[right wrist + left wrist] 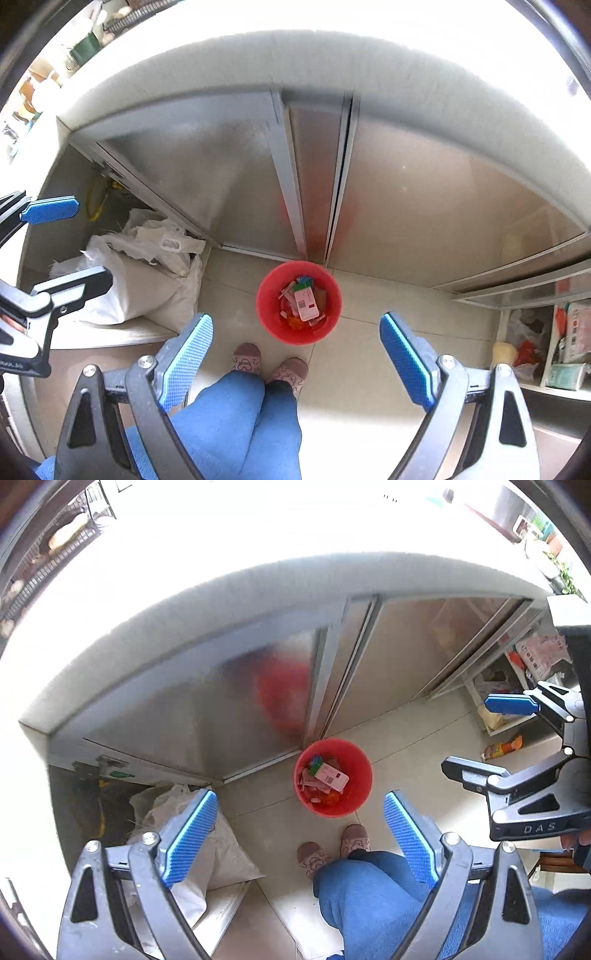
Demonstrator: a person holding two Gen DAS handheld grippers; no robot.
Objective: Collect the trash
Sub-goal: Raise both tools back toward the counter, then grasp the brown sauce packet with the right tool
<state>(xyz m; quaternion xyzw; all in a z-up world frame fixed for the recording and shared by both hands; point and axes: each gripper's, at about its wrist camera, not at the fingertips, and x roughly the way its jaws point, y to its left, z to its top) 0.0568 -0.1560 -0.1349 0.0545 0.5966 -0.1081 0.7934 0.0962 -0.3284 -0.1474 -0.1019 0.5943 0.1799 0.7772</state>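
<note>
Red bin (333,777) sitting on the tiled floor against the cabinet doors' bottom edge.
Trash is filling it: a white carton (332,775) with an unreadable, blurred label, plus green and orange scraps. Left gripper (300,827) and right gripper (296,349) are gaping wide, empty.

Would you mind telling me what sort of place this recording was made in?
Most likely a home kitchen: a pale countertop runs above metal-framed cabinet doors, a red trash bin stands on the tiled floor, and packaged goods fill an open shelf.
</note>
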